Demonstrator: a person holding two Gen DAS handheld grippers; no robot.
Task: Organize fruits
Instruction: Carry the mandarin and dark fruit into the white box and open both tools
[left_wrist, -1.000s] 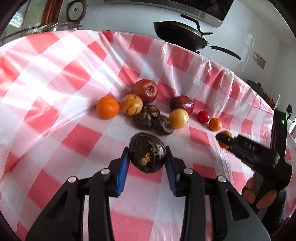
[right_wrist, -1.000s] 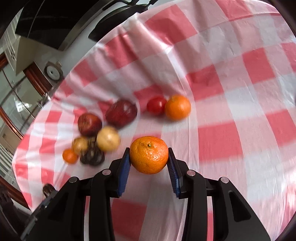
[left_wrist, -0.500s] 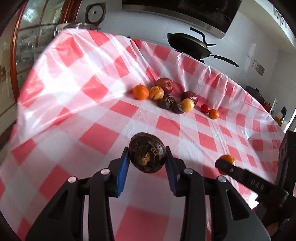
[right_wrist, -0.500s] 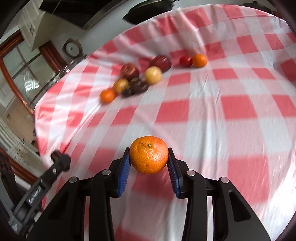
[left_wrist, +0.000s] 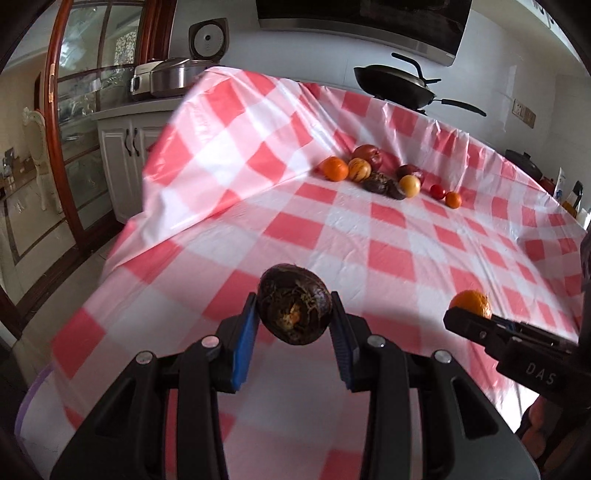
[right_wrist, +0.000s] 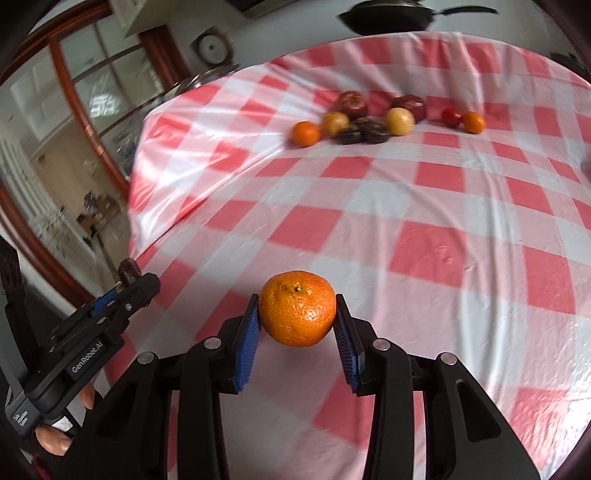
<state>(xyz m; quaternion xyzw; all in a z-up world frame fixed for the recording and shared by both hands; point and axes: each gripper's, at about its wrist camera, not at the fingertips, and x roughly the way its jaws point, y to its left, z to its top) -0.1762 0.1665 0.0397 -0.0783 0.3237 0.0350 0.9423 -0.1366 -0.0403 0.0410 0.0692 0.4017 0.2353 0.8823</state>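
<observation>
fruits: left gripper (left_wrist: 293, 325) pinches a dark fruit (left_wrist: 293, 308), right gripper (right_wrist: 297, 325) a firm, light orange (right_wrist: 297, 308), both across the middle, well apart from the pile (right_wrist: 373, 118).

fruit cluster (left_wrist: 388, 177) on far tablecloth (left_wrist: 369, 258), pan (left_wrist: 395, 86) behind, cooker (left_wrist: 173, 77) far left

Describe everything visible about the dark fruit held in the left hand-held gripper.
The dark fruit is roundish, deep brown-purple, with a rough, wrinkled skin and a yellow-orange scarred patch on the side facing the camera. It is clamped between the blue pads of the left hand-held gripper, which touch its left and right sides. It hangs clear above the red-checked tablecloth, near the table's front edge, far from the fruit cluster.
</observation>
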